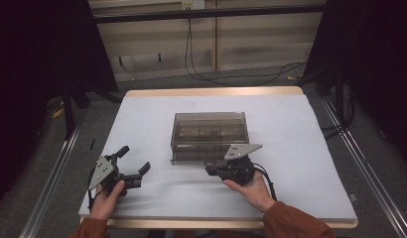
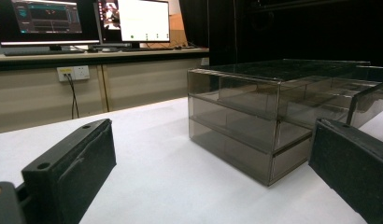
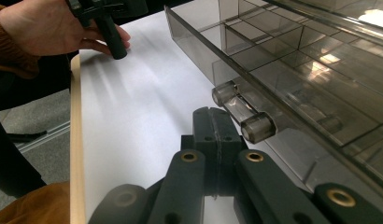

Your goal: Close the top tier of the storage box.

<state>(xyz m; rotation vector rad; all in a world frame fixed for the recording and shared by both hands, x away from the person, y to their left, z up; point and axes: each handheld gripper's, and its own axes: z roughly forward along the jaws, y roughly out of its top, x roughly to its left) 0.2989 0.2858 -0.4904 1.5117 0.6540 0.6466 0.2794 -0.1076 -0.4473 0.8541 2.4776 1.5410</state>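
Note:
A smoky clear drawer box (image 1: 209, 130) stands in the middle of the white table (image 1: 301, 148); its bottom drawer (image 1: 191, 157) sticks out slightly toward me. My right gripper (image 1: 210, 171) rests on the table just in front of that drawer. In the right gripper view its jaws (image 3: 213, 119) are pressed together with nothing between them, and the drawer's clear bar handle (image 3: 243, 114) lies just beside their tips. My left gripper (image 1: 134, 159) rests near the table's front left corner, open and holding nothing. Its fingers (image 2: 73, 168) stand wide apart and point toward the box (image 2: 255, 112).
The table's wooden front edge (image 3: 76, 140) runs close to both hands. Metal rails (image 1: 52, 173) and dark curtains flank the table. Cables (image 1: 231, 77) lie on the floor beyond it. A bench with monitors (image 2: 133, 21) and a wall socket (image 2: 73, 72) stands farther off.

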